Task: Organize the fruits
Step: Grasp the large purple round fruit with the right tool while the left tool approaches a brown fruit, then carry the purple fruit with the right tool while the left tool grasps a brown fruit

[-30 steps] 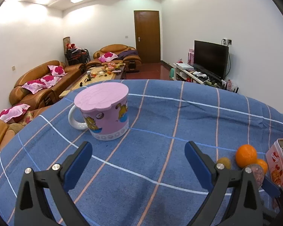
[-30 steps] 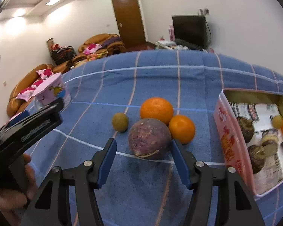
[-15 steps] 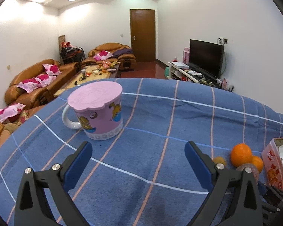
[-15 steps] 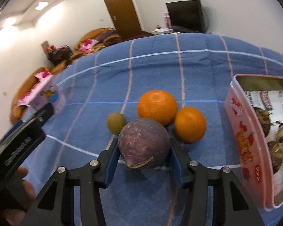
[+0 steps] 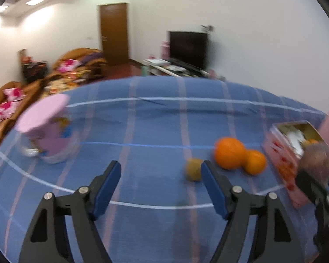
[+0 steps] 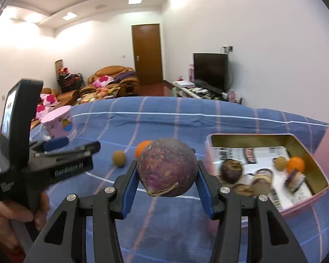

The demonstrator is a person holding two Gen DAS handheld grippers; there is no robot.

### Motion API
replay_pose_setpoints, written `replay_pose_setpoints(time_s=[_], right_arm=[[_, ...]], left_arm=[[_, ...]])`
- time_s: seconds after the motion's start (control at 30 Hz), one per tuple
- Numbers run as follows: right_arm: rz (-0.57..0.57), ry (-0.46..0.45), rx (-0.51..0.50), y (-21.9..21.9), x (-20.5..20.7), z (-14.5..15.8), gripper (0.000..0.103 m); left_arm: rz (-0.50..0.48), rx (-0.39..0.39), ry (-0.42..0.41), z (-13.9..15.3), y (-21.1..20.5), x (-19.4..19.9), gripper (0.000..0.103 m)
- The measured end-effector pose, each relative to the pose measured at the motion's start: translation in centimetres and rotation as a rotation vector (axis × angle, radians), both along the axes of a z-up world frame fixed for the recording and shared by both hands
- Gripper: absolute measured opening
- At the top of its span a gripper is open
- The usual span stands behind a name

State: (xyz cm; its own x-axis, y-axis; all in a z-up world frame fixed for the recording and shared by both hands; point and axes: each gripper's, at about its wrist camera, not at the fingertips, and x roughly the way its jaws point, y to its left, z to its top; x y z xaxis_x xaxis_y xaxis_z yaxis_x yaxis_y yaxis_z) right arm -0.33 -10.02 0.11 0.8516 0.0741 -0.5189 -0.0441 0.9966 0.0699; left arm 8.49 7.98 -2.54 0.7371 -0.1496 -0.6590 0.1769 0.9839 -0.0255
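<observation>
My right gripper (image 6: pixel 167 175) is shut on a round purple fruit (image 6: pixel 164 160) and holds it off the blue checked cloth, just left of the open pink tin (image 6: pixel 263 135). Several fruits lie in the tin. On the cloth behind sit a small brown-green fruit (image 6: pixel 119 158) and an orange (image 6: pixel 142 148). In the blurred left wrist view my left gripper (image 5: pixel 160 166) has its jaws closing with nothing between them. The brown-green fruit (image 5: pixel 193 172) lies just beyond its right fingertip. A large orange (image 5: pixel 229 153) and a smaller one (image 5: pixel 255 161) touch each other further right.
A pink lidded mug (image 5: pixel 48 135) stands on the cloth at the left. The pink tin (image 5: pixel 280 153) sits at the right, with the held purple fruit (image 5: pixel 315 162) in front of it. A hand grips the left gripper's handle (image 6: pixel 22 175). Sofas, a door and a TV lie beyond.
My right gripper shut on the purple fruit and lifted it toward the tin. My left gripper swung right, away from the mug toward the fruits, and its jaws narrowed.
</observation>
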Motion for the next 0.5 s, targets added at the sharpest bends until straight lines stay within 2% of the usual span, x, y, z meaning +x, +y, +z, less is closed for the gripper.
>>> replay_pose_setpoints(time_s=[0.07,0.23,0.27,0.3,0.33,0.43,0.5], right_arm=[[-0.013,0.0,0.023,-0.7,0.2,0.2,0.052],[-0.015,-0.023,0.032,-1.4,0.4,0.9,0.052],[-0.016,-0.028,0.031,-1.5,0.4,1.0,0.052],[-0.019,-0.031,0.029,-1.5,0.4,1.0,0.052],[-0.021,-0.032,0.029,-1.6,0.4,1.0,0.052],[-0.024,-0.018,0.045,-1.8,0.7,0.8,0.052],[-0.02,-0.003,0.05,-1.6,0.8,0.4,0.052]], left_arm=[[-0.041,0.004,0.023,-0.3,-1.2,0.3,0.077],[-0.048,0.104,0.089,-1.6,-3.6,2.6,0.069],[-0.048,0.11,0.115,-1.9,-3.8,3.1,0.061],[-0.045,0.112,0.139,-2.2,-3.9,3.5,0.055],[-0.041,0.106,0.166,-2.5,-3.8,4.0,0.055],[-0.026,0.053,0.176,-2.4,-3.2,4.8,0.051],[-0.022,0.049,0.177,-2.3,-3.1,5.0,0.049]])
